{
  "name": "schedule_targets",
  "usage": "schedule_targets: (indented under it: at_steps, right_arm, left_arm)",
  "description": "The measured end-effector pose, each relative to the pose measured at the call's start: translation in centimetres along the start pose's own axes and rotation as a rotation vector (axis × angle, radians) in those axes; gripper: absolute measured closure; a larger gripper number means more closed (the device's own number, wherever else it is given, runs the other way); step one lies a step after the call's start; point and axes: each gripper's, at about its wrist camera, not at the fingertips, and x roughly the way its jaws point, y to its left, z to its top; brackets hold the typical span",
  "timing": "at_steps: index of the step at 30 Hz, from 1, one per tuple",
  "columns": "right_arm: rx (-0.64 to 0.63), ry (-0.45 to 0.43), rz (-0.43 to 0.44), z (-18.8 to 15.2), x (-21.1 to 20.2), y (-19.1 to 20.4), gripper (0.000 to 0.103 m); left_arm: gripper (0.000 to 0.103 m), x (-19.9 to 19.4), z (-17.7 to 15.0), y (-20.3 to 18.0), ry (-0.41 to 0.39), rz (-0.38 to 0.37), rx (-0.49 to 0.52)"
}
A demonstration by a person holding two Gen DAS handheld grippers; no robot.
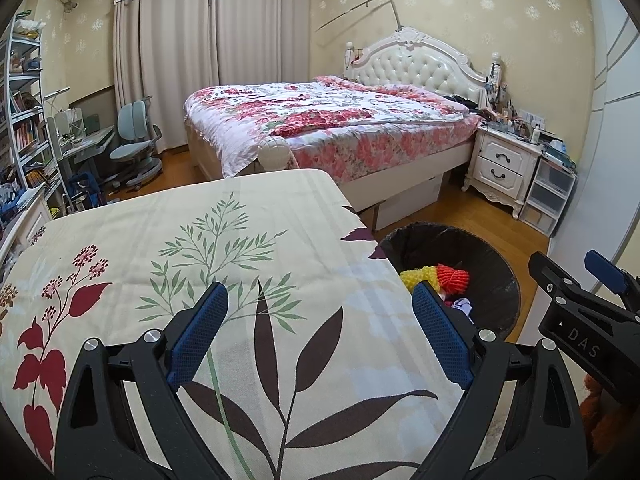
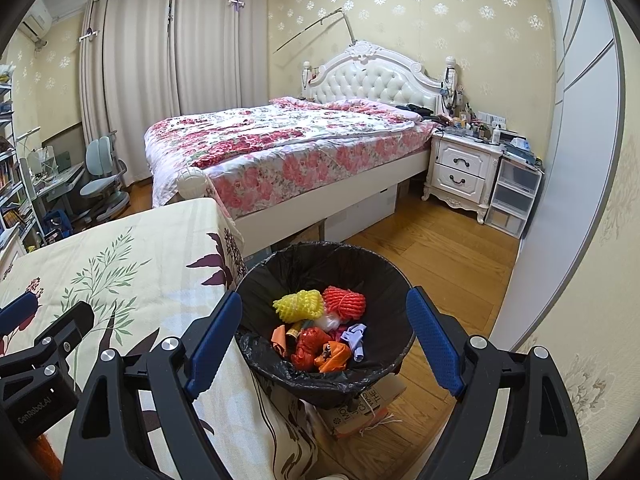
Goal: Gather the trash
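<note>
Filling the far room is a bed [image 2: 288, 148] under a red floral quilt, with a nightstand [image 2: 460, 172] and plastic drawers [image 2: 512, 200] to its right, closed curtains [image 2: 160, 72] behind, and a desk chair [image 2: 100, 184] by shelves on the left; near at hand a table under a leaf-print cloth [image 1: 208, 264] is bare where it shows, and its corner hangs just beside the bin [image 2: 288, 264]; nothing stands between either claw and the bin.

That bin, lined with a black bag, stands on the wood floor [image 2: 448, 264] beside the table, and seems to sit on a cardboard box [image 2: 360, 408]; inside lie the collected scraps: a yellow foam net [image 2: 298, 305], a red foam net [image 2: 345, 300], crumpled red and orange wrappers [image 2: 320, 354], a pale purple scrap [image 2: 357, 336] and a white bit, all heaped at the bottom.

The right claw [image 2: 324, 344] hovers over the bin's mouth, fingers wide apart, gripping nothing; the left claw [image 1: 320, 336] hangs over the tablecloth near its edge, fingers likewise spread and empty, touching nothing; each claw shows at the edge of the other's view.
</note>
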Motion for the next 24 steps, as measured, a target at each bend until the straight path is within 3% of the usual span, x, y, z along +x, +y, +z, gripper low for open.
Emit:
schedule_targets:
  at_steps: [24]
  right_arm:
    - [0.0, 0.0, 0.0, -0.15, 0.03, 0.11, 0.021]
  left_arm:
    - [0.012, -0.02, -0.05, 0.2, -0.011, 0.005, 0.004]
